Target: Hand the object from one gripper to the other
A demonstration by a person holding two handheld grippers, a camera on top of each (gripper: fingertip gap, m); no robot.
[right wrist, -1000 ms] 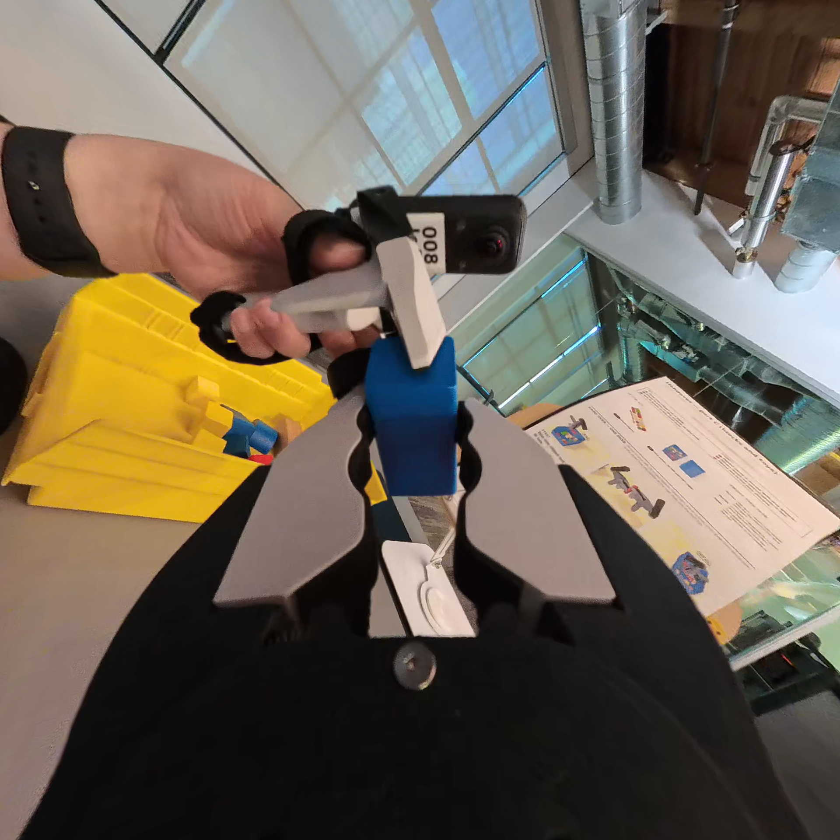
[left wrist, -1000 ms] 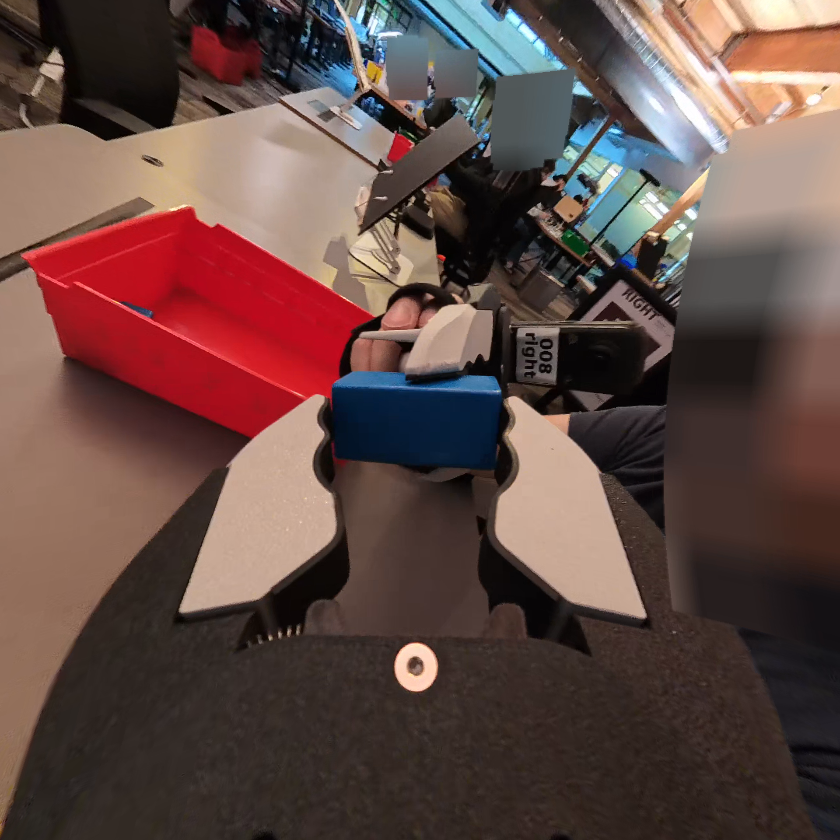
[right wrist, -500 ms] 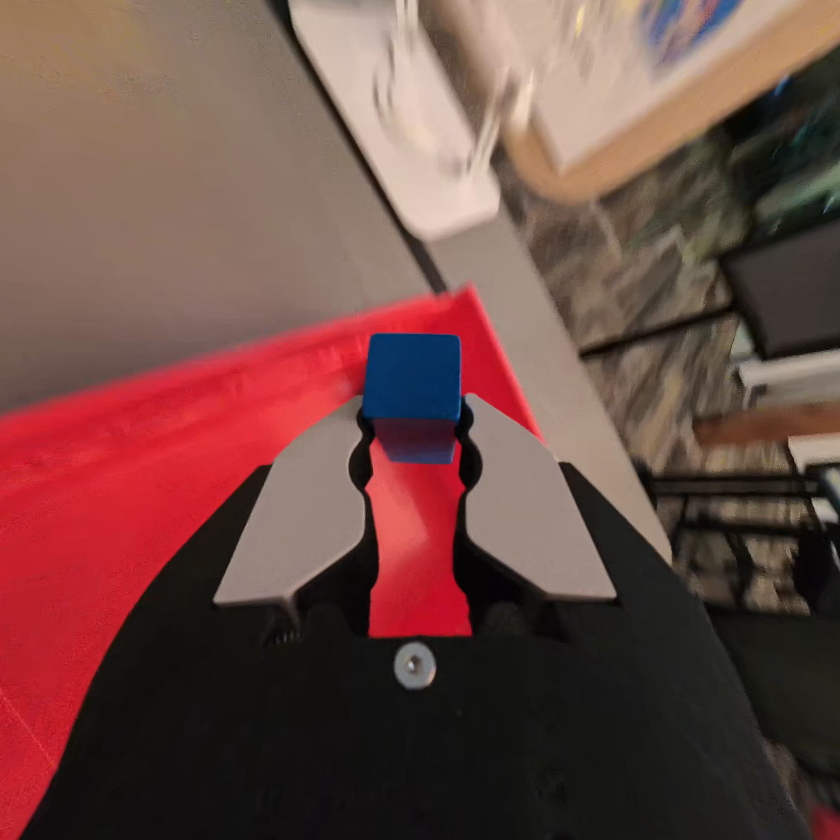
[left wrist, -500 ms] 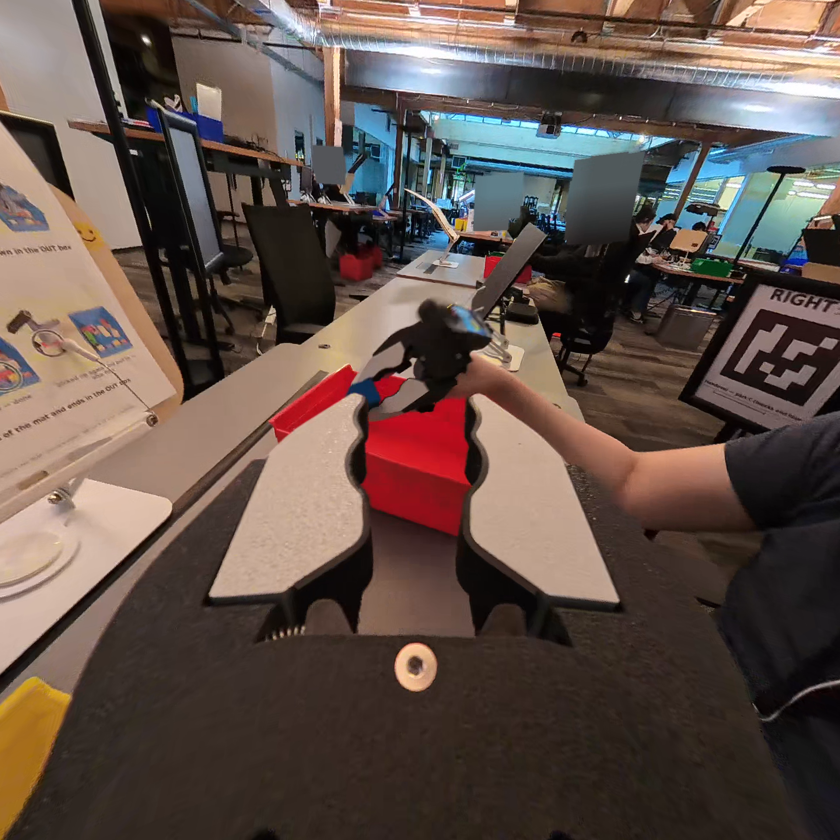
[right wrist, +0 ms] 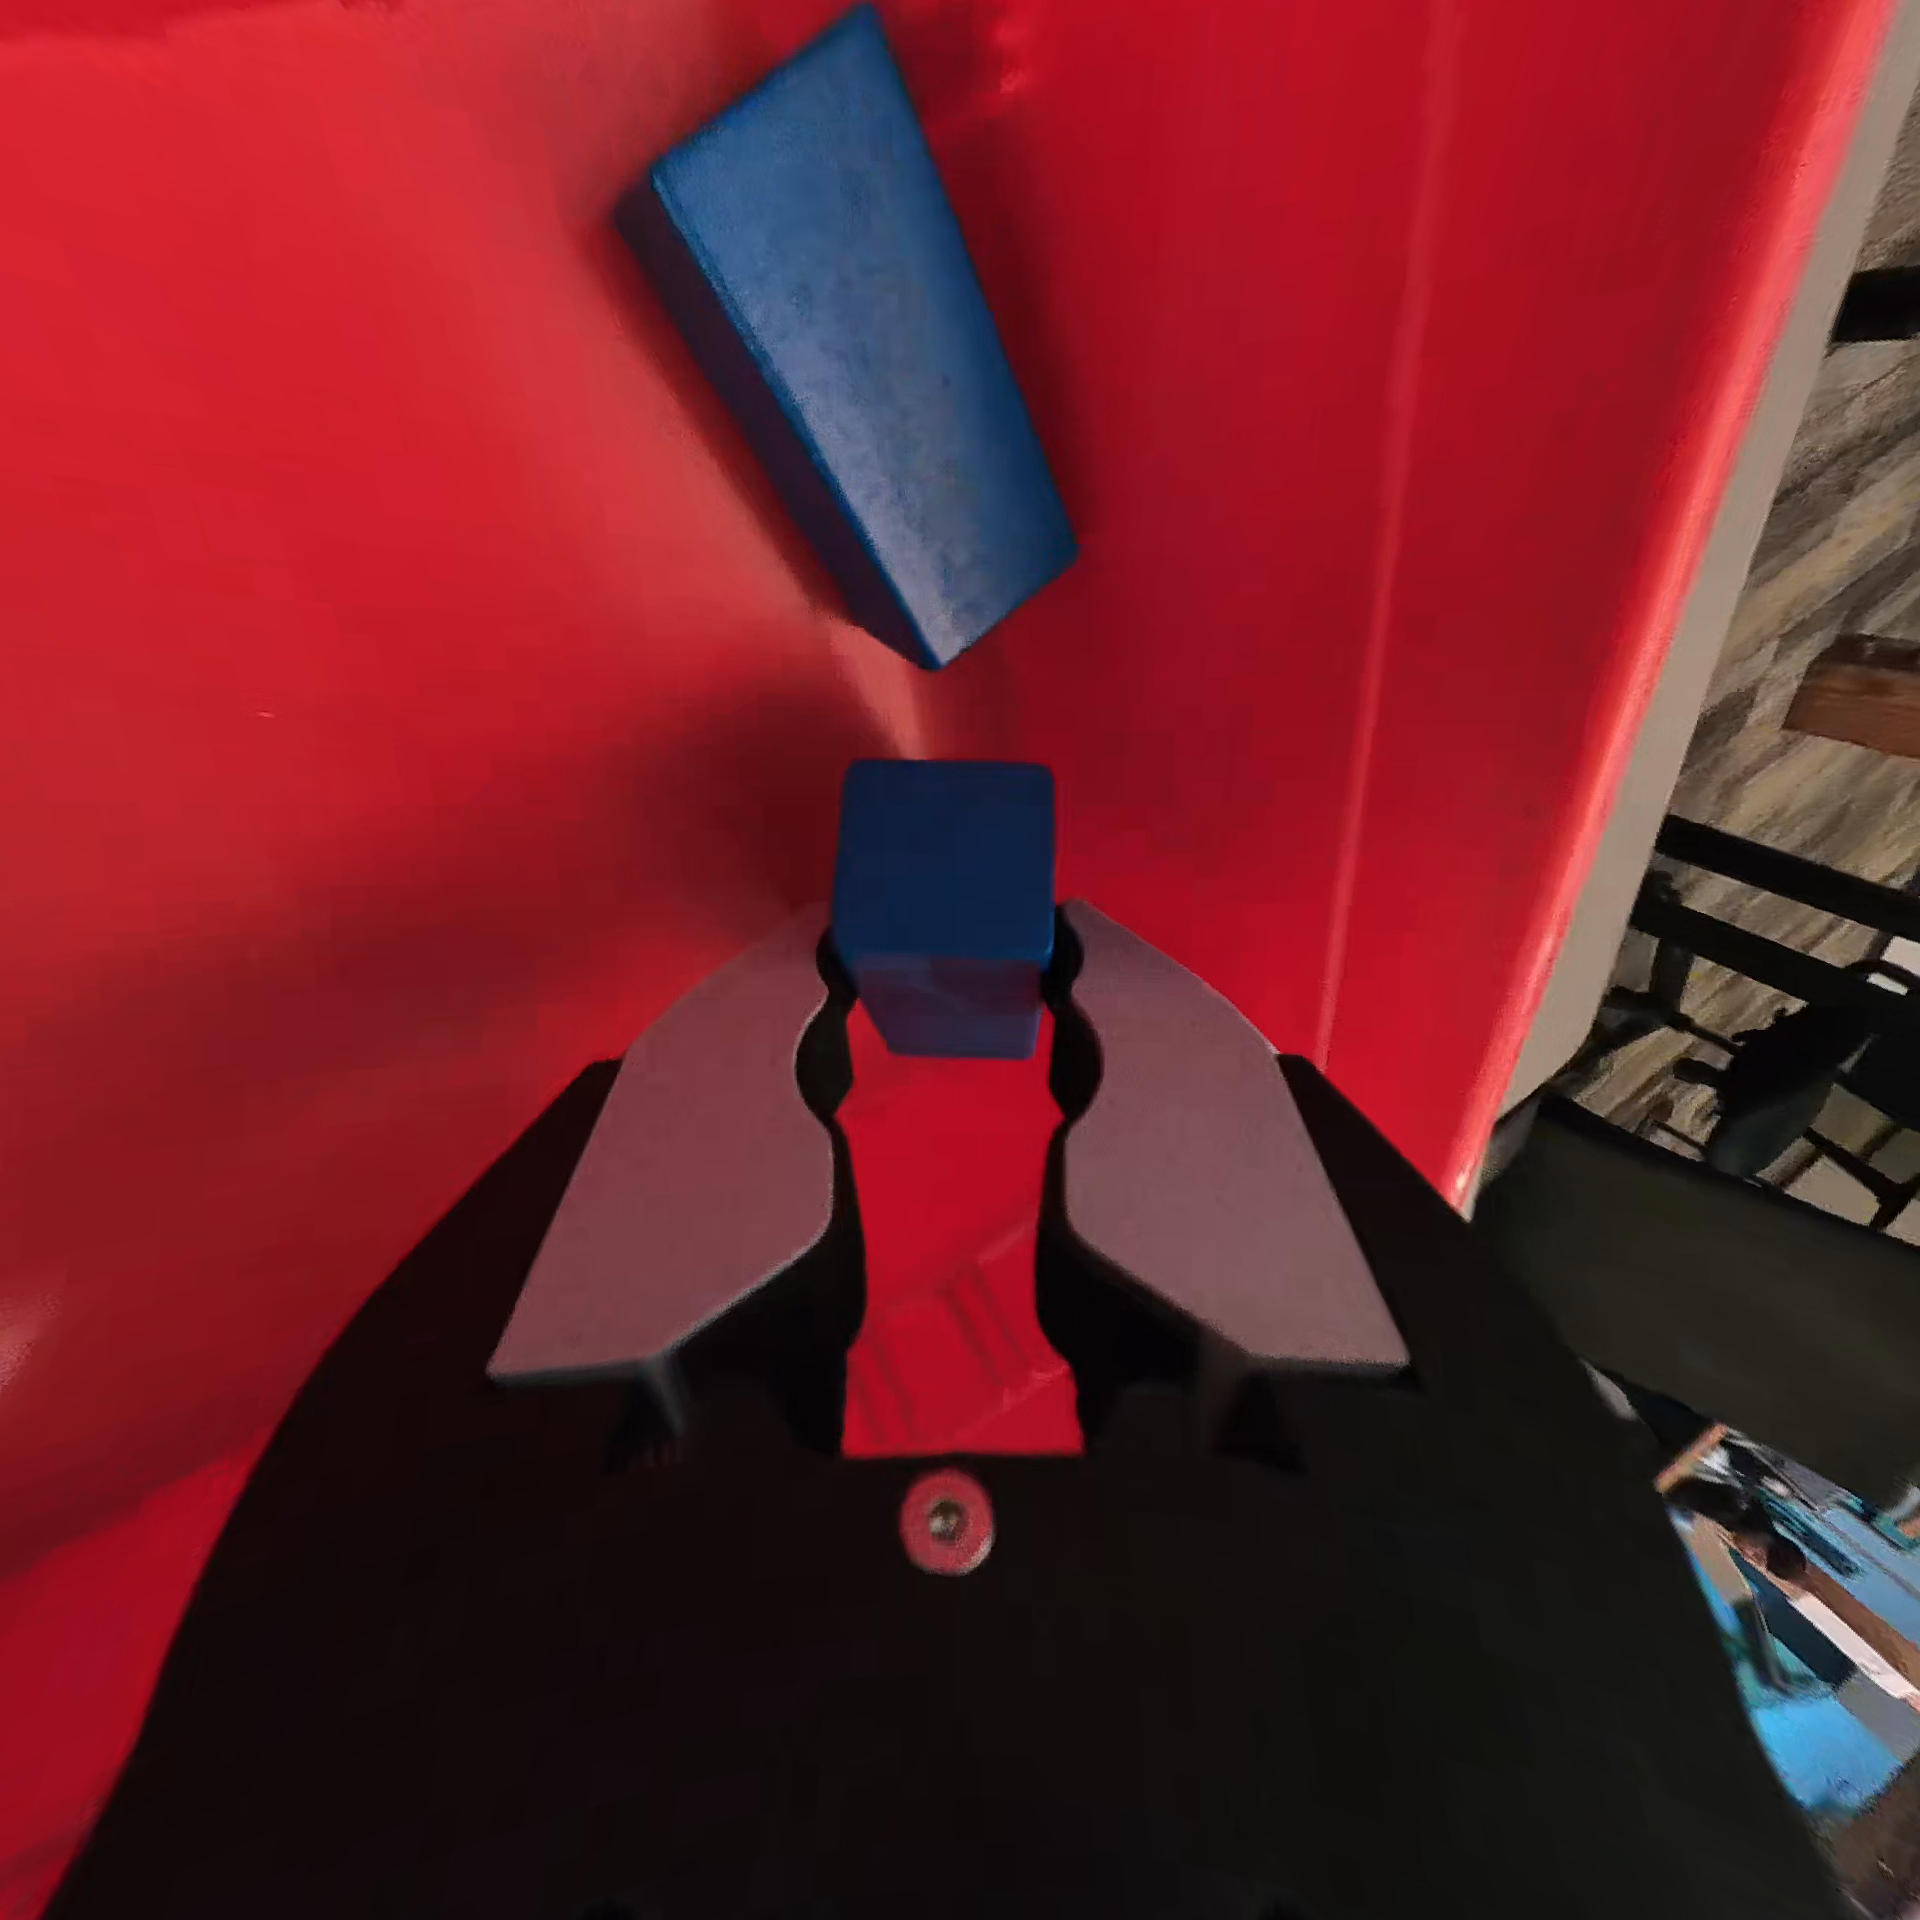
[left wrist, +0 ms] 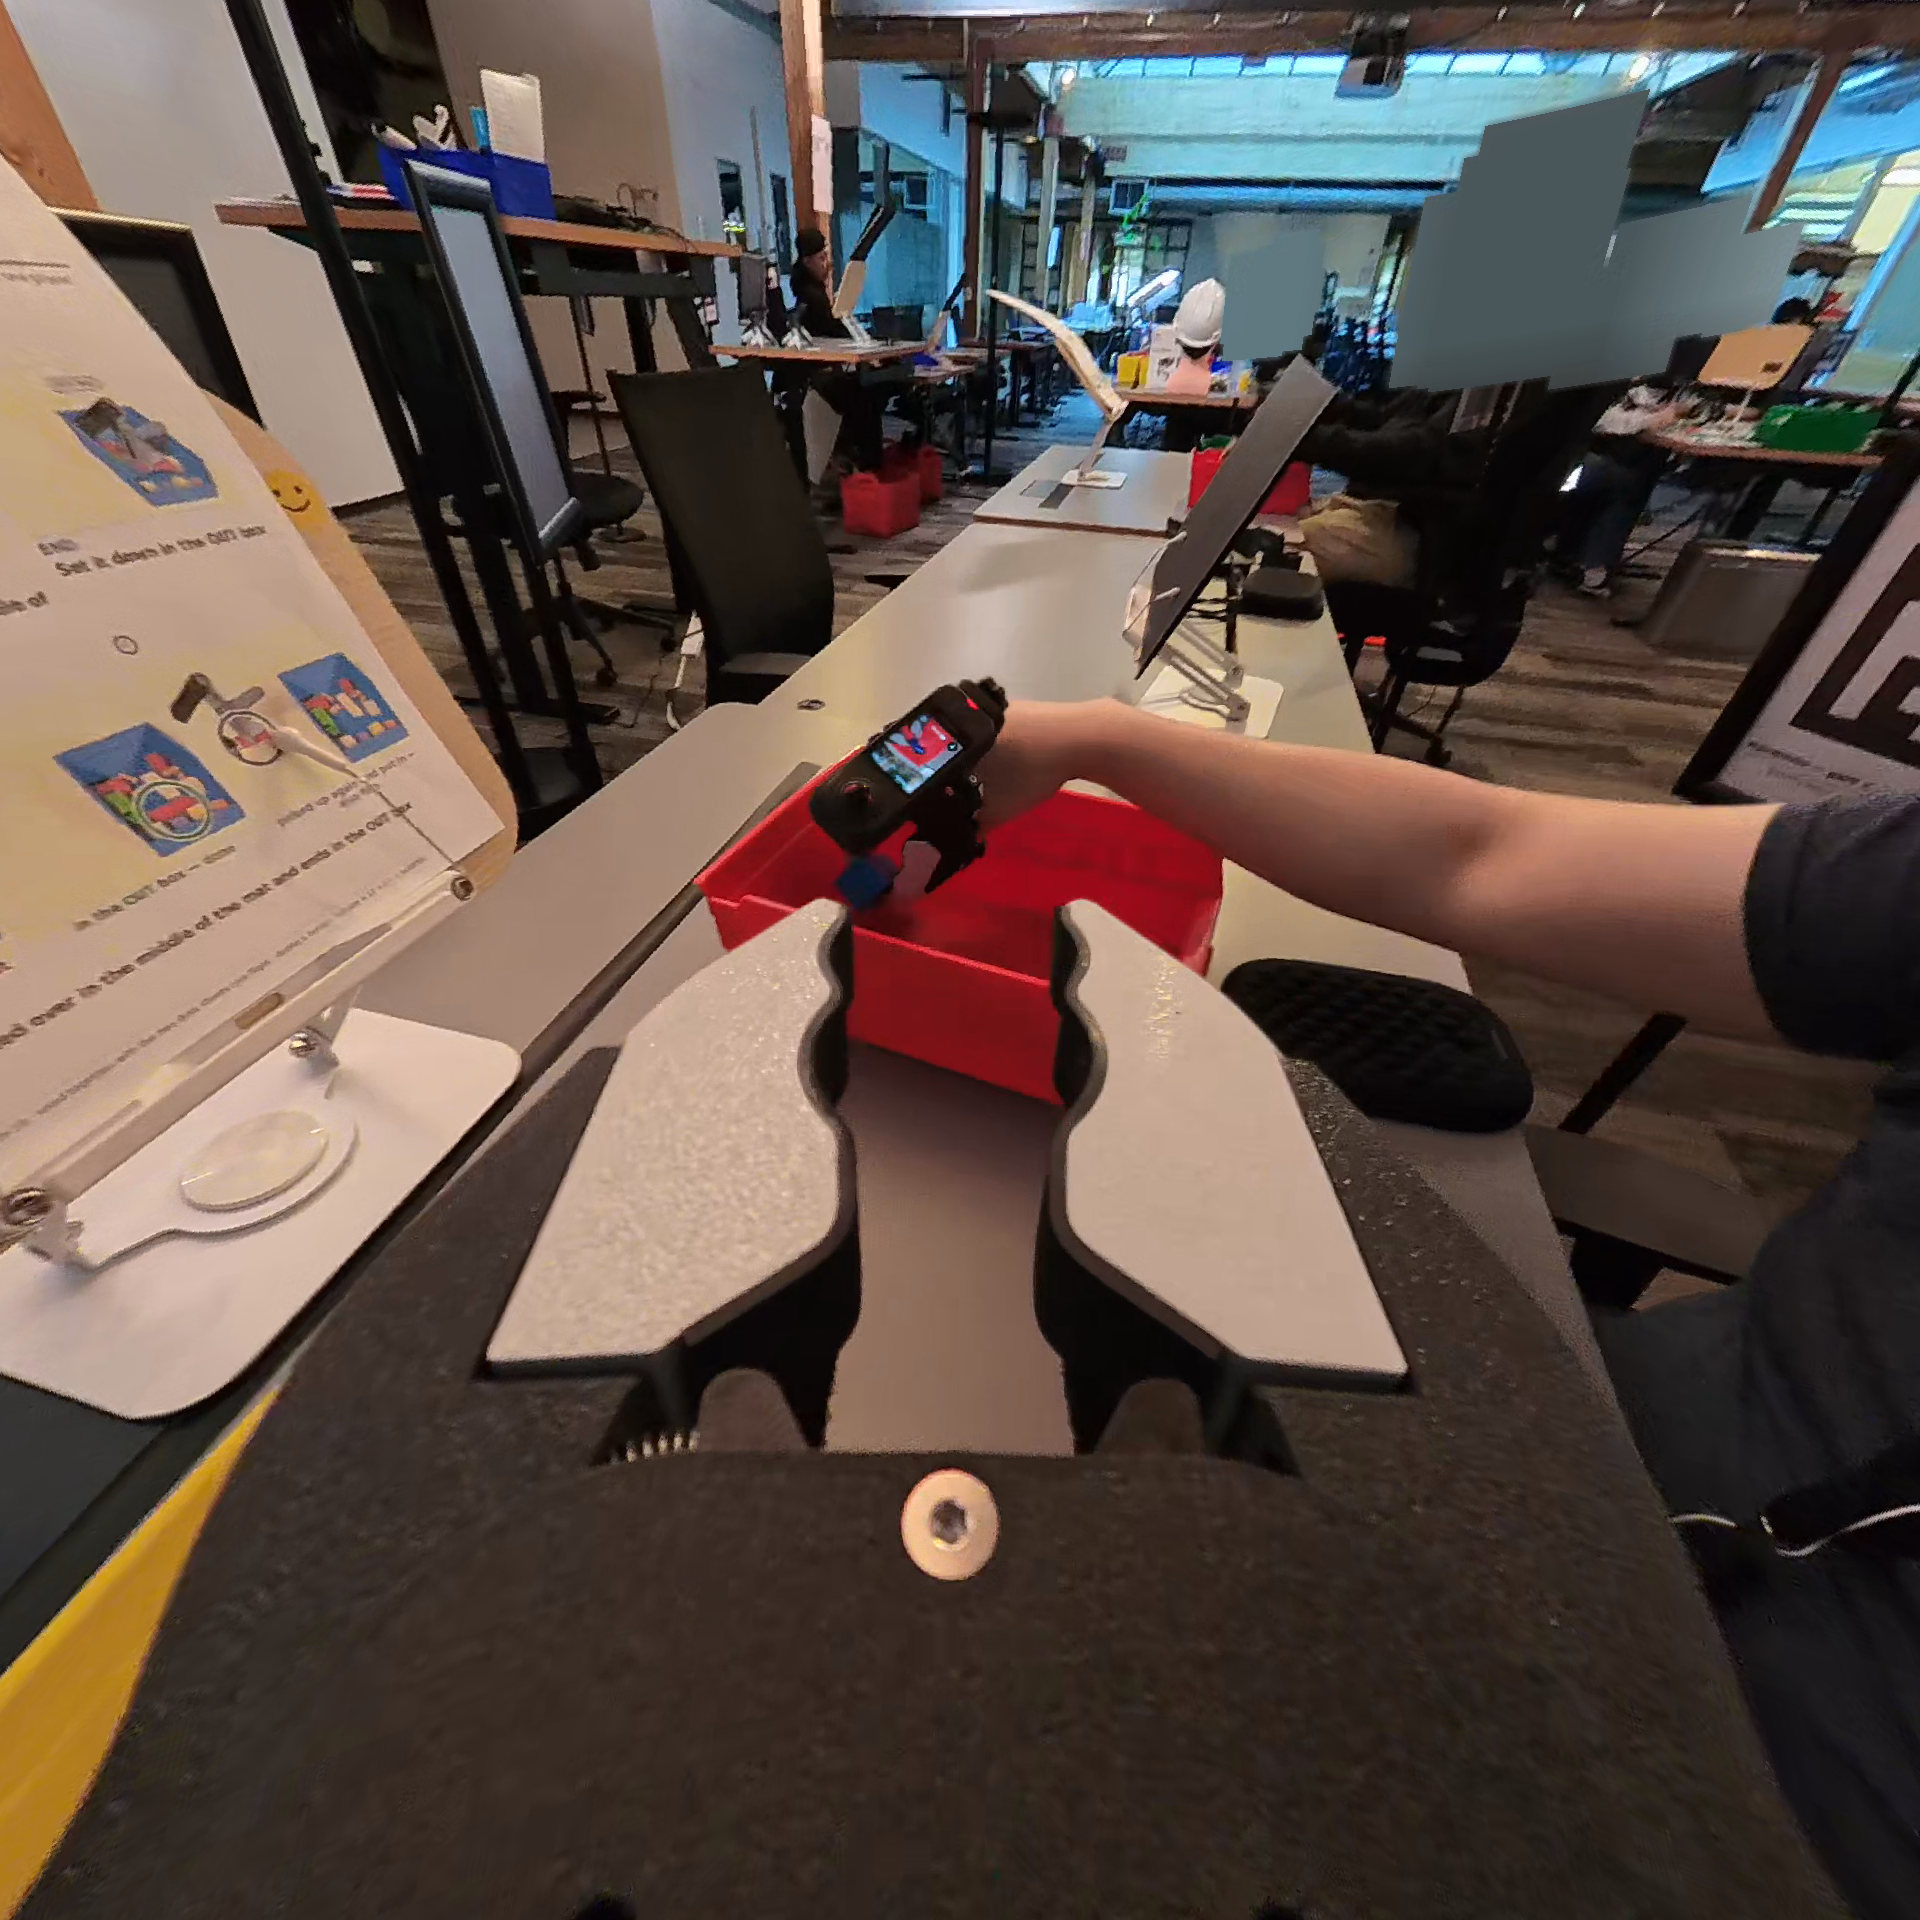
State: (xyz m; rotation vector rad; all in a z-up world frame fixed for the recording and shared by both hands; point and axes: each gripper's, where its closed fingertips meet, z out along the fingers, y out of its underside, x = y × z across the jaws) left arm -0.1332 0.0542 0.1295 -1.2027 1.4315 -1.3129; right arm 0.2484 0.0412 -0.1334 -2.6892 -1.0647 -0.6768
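My right gripper (right wrist: 943,935) is shut on a small blue block (right wrist: 943,873) and points down into a red bin (right wrist: 312,520). A second, flat blue block (right wrist: 862,343) lies on the bin floor just beyond it. In the left wrist view the right gripper (left wrist: 894,883) shows farther off over the red bin (left wrist: 966,987), with the blue block (left wrist: 864,881) at its tips. My left gripper (left wrist: 951,977) is open and empty, held above the table on the near side of the bin.
An instruction sheet on a white stand (left wrist: 177,1226) stands at the left. A yellow bin edge (left wrist: 73,1662) shows at the bottom left. A black padded rest (left wrist: 1382,1039) lies right of the red bin. A person's arm (left wrist: 1351,821) reaches across from the right.
One second ago both grippers held the blue block together. The left gripper let go and drew back. The right gripper carried the block over and down into the red bin.
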